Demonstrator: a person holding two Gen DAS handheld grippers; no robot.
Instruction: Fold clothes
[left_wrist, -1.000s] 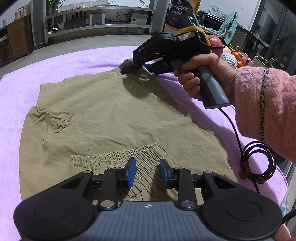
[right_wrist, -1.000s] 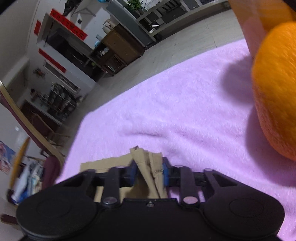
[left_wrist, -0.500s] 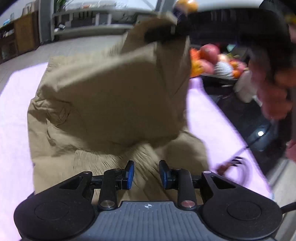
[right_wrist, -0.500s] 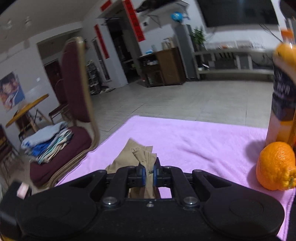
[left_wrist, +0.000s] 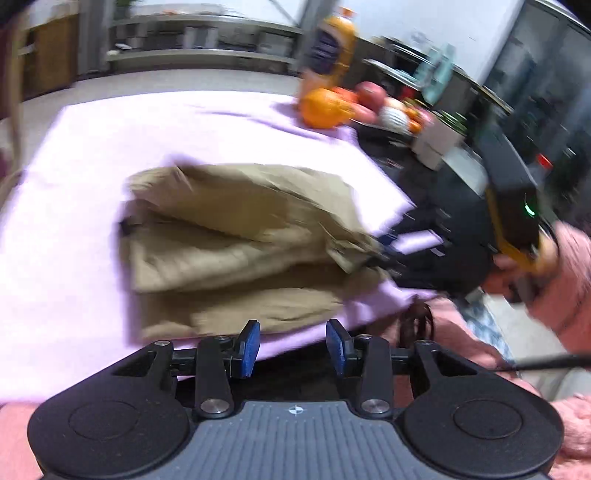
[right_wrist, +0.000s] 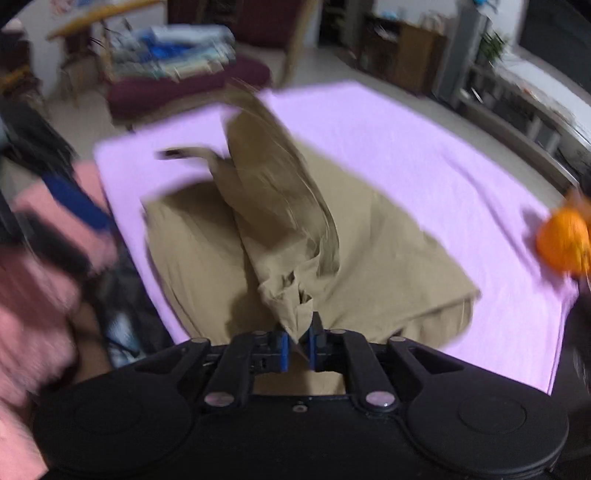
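Observation:
Khaki trousers (left_wrist: 236, 236) lie folded over on the purple cloth (left_wrist: 110, 133). My right gripper (right_wrist: 297, 345) is shut on a bunched corner of the khaki trousers (right_wrist: 288, 221) and holds that flap up above the lower layer. The right gripper (left_wrist: 384, 254) also shows in the left wrist view, at the garment's right edge, with a hand in a pink sleeve (left_wrist: 561, 280) on its handle. My left gripper (left_wrist: 292, 341) is open with nothing between its blue pads, just off the table's near edge, below the trousers. Both views are blurred by motion.
An orange (left_wrist: 323, 109) and a juice bottle (left_wrist: 328, 51) stand at the far right of the cloth, with more fruit (left_wrist: 384, 107) behind. A chair with stacked clothes (right_wrist: 177, 62) stands beyond the table. A coiled cable (left_wrist: 417, 321) hangs at the near right edge.
The right gripper has carried the trouser corner from the far side up, over and toward me, folding the garment in half. The left gripper has drawn back off the waistband to the table edge.

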